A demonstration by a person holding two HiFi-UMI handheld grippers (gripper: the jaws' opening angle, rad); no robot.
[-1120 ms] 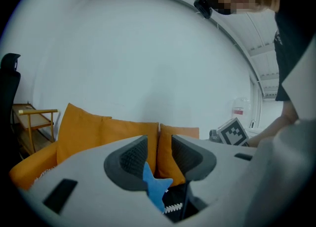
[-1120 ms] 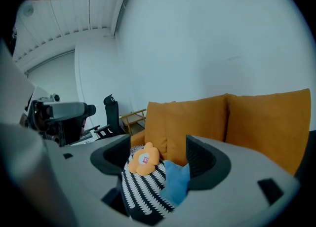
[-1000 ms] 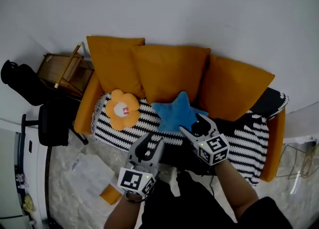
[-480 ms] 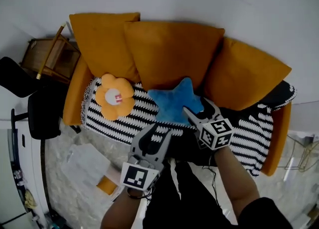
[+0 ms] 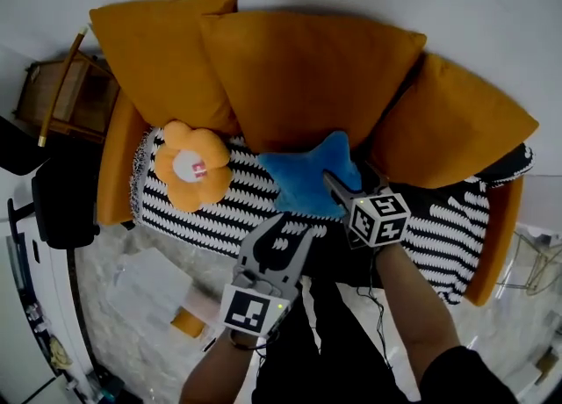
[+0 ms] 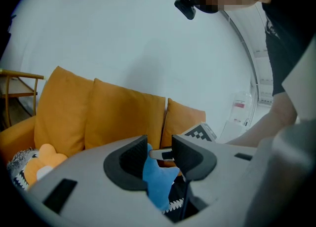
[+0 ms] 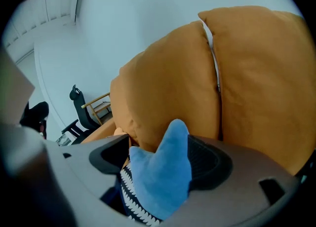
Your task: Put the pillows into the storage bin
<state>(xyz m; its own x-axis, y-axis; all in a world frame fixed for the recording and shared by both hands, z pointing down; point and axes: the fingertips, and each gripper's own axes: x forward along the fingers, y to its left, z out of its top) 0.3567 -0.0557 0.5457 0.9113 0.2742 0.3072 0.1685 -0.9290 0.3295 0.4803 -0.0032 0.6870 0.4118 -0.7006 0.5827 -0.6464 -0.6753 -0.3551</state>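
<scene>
The blue star pillow (image 5: 309, 178) is seen lying on the striped blanket (image 5: 219, 213) of the orange sofa (image 5: 112, 178), propped against the middle back cushion (image 5: 307, 68); the orange flower pillow (image 5: 189, 165) is laid on the same blanket toward the head view's left, well apart from both grippers; the right gripper (image 5: 345, 184) is held at the star, its jaws spread wide with one arm of the star between them, not clamped; the left gripper (image 5: 285, 237) is held near the blanket's front edge, its jaws set moderately apart, with nothing gripped.
</scene>
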